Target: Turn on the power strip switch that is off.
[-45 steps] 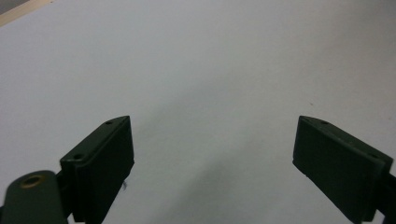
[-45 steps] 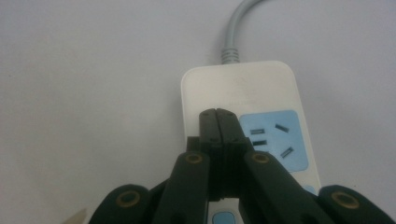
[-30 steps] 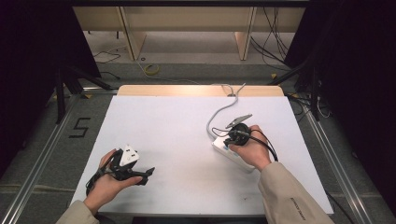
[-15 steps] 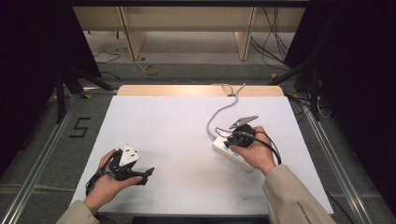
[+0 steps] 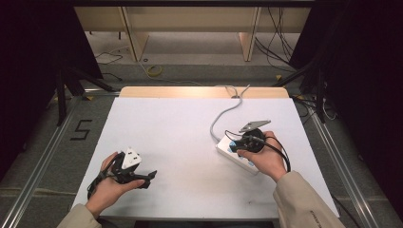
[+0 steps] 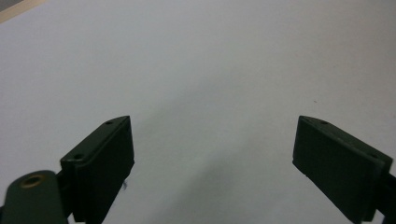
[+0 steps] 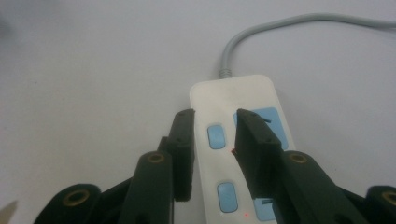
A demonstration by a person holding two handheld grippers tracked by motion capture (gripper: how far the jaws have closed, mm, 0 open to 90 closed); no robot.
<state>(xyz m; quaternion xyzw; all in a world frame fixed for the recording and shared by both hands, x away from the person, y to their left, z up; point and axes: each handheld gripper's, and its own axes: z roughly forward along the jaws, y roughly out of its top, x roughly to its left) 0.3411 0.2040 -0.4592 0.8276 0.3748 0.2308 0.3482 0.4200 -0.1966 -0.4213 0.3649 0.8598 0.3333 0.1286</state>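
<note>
white tabletop [image 5: 190, 137] noted. power strip [image 7: 243, 140] is seen at right, near side; right tongs [image 7: 215, 133] are poised over it, part closed, grip uncertain. left tongs [image 6: 212, 154] are held released, near left.

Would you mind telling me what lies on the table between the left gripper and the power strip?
Nothing: in the high view, bare white table runs from the left gripper to the power strip.
</note>
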